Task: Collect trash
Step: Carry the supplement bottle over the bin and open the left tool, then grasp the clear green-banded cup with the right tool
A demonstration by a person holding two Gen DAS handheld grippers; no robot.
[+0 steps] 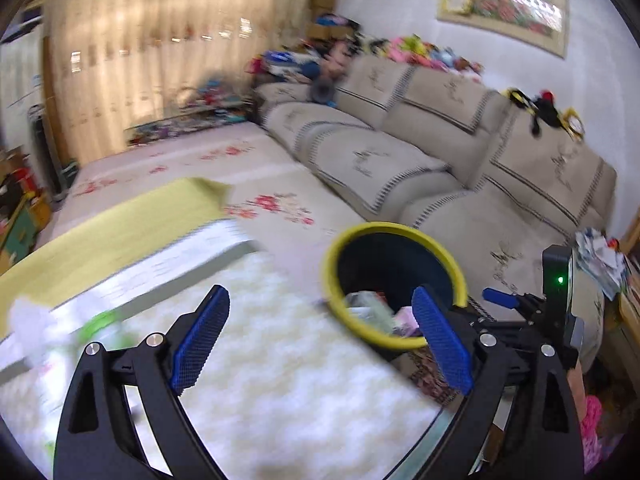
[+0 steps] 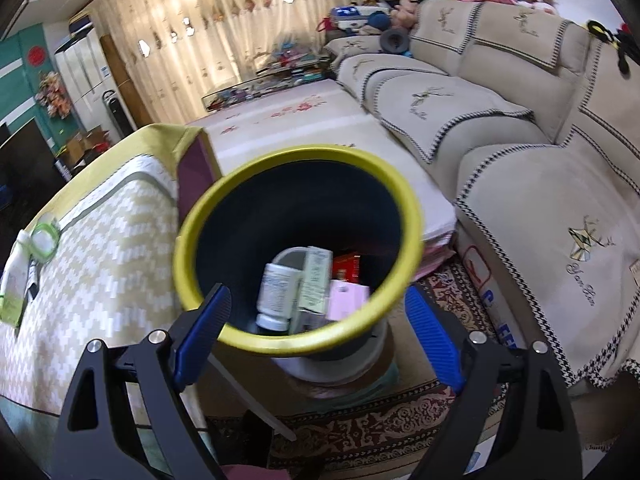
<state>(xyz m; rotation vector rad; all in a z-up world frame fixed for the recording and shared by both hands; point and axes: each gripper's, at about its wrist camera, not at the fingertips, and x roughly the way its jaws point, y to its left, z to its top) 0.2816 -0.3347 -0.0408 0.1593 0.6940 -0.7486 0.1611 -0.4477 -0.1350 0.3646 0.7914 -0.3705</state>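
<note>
A dark bin with a yellow rim (image 2: 304,152) stands on the floor beside the table. In it lie a white bottle (image 2: 276,292), a pale green box (image 2: 316,280), a pink box (image 2: 348,300) and a red box (image 2: 348,266). My right gripper (image 2: 316,290) hovers over the bin's near rim, open, with nothing between its pads. My left gripper (image 1: 320,294) is open and empty above the table's patterned cloth (image 1: 280,360), with the bin (image 1: 400,228) just ahead to its right. Blurred white and green litter (image 1: 100,324) lies on the table at the left; in the right wrist view it shows as a green ring (image 2: 44,240) and a white packet (image 2: 16,272).
A beige sofa (image 1: 440,160) runs along the right wall behind the bin. A floral mat (image 1: 260,200) covers the floor beyond the table. A patterned rug (image 2: 380,432) lies under the bin. The right gripper's body (image 1: 556,280) shows at the left view's right edge.
</note>
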